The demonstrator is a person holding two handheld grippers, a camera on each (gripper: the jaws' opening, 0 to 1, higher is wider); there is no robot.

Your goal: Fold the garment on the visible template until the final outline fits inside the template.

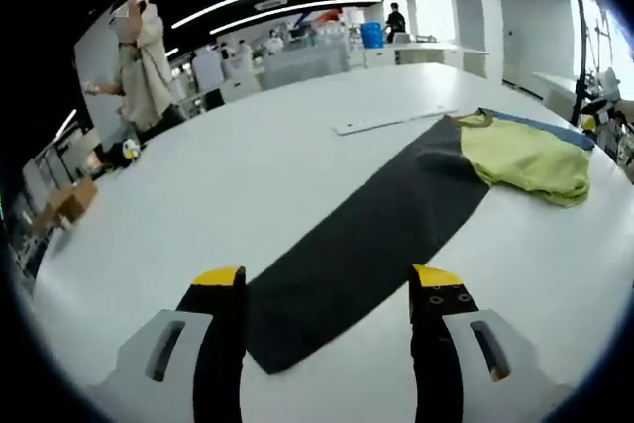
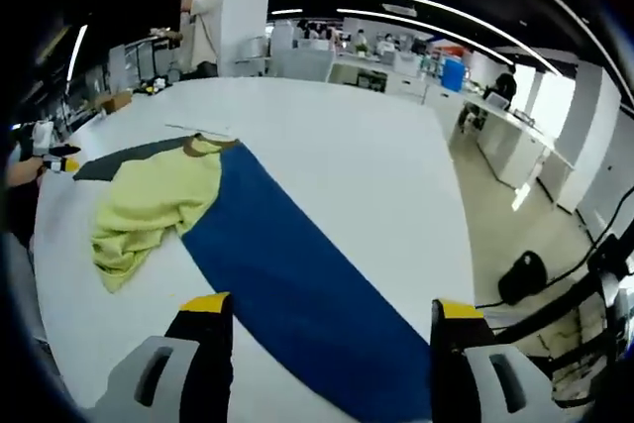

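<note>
A crumpled yellow-green garment (image 1: pixel 525 158) (image 2: pixel 154 207) lies on a long flat template on the white table (image 1: pixel 228 175). The template has a dark grey half (image 1: pixel 367 235) (image 2: pixel 119 159) and a blue half (image 2: pixel 297 284) (image 1: pixel 555 129), and the garment sits where they meet. My left gripper (image 1: pixel 327 279) is open just above the near end of the grey half, its yellow-tipped jaws straddling the strip with nothing between them. Over the near end of the blue half, my right gripper (image 2: pixel 330 306) stands open and empty. The garment's brown collar (image 2: pixel 208 144) points away from the right gripper.
A thin white strip (image 1: pixel 391 121) lies on the table beyond the template. A person in a pale coat (image 1: pixel 141 66) stands at the far table edge. Past the table's right edge, in the right gripper view, are the floor, a black bag (image 2: pixel 522 276) and desks.
</note>
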